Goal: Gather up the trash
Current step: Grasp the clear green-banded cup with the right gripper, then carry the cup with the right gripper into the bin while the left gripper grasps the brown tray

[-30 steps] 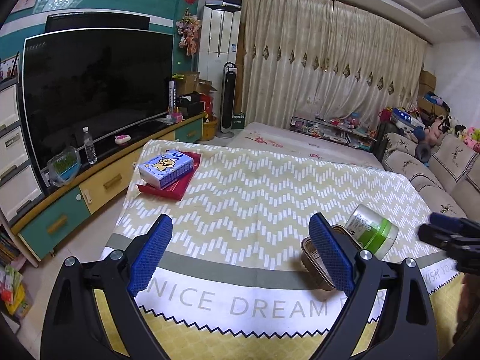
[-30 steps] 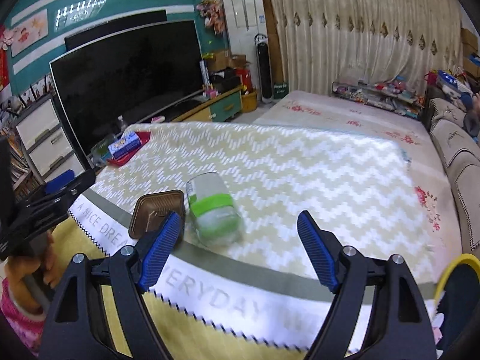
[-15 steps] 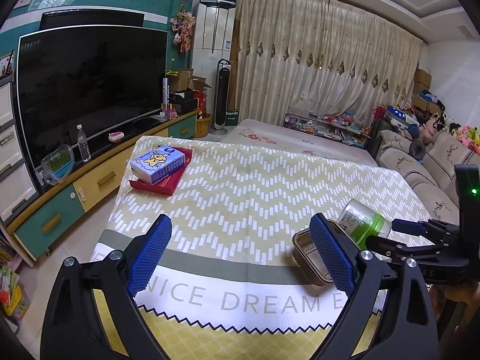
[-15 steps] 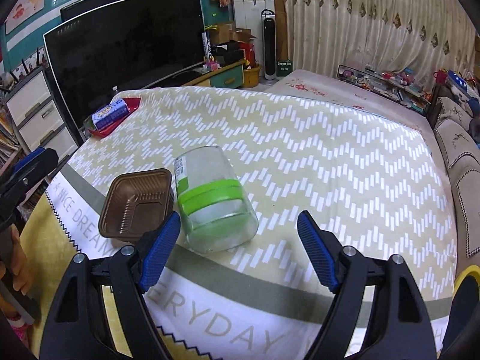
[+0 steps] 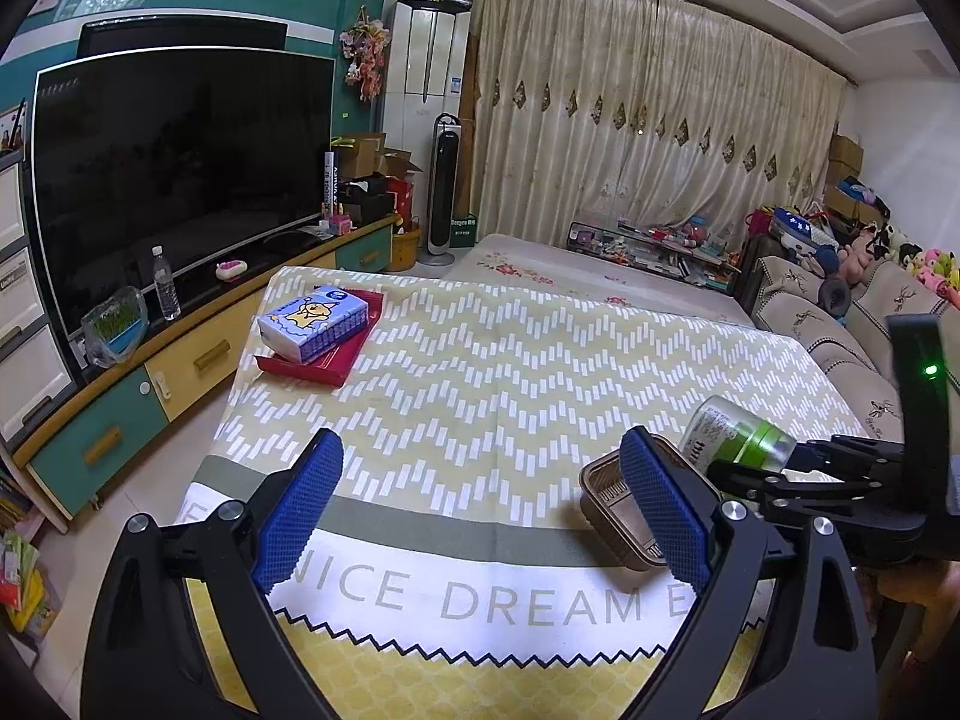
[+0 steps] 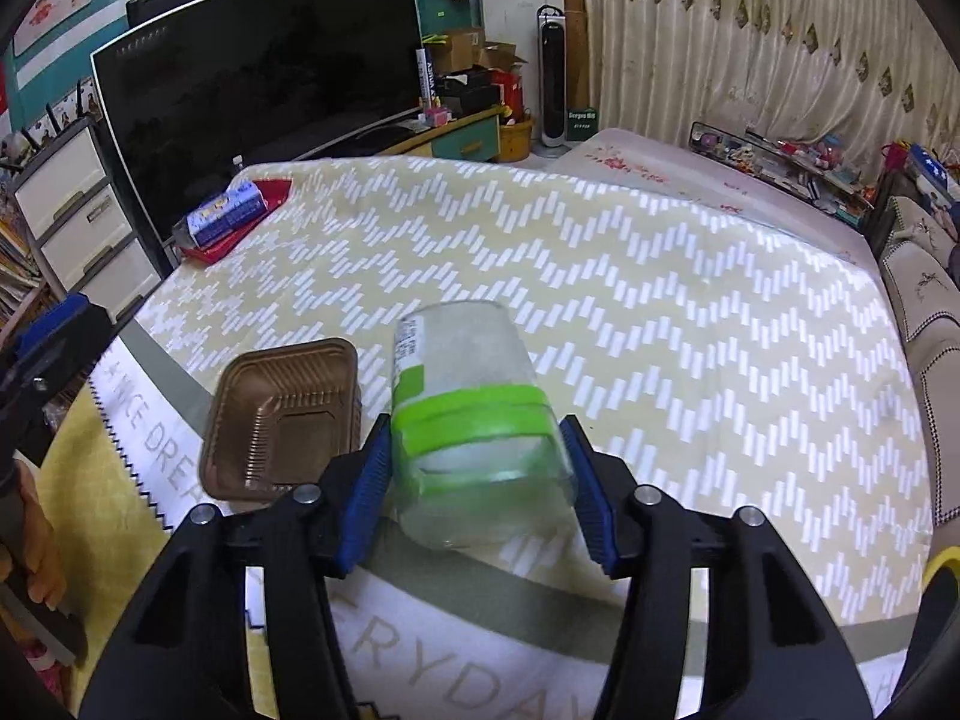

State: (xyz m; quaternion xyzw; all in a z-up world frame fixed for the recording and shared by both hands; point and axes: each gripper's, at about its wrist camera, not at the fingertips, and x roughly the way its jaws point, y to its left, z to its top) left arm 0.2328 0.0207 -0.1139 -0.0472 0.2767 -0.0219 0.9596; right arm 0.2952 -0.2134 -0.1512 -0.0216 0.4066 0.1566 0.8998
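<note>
A clear plastic jar (image 6: 468,420) with a green band lies on its side on the zigzag tablecloth (image 6: 660,300). My right gripper (image 6: 474,450) is closing on it, with both blue pads against the jar's sides at the green band. Just left of the jar lies a brown plastic tray (image 6: 282,420). In the left wrist view the jar (image 5: 738,438) and the brown tray (image 5: 612,492) sit at the right, with the right gripper (image 5: 756,474) reaching in from that side. My left gripper (image 5: 480,462) hangs open over the near edge of the cloth, nothing between its fingers.
A blue tissue pack (image 5: 312,321) rests on a red tray (image 5: 327,360) at the table's far left corner. A large TV (image 5: 180,180) on a low cabinet runs along the left. A sofa (image 5: 870,324) with soft toys stands at the right.
The right gripper moved forward and down until the jar sat between its fingers, then its jaws narrowed onto the jar. The left gripper stayed about where it was.
</note>
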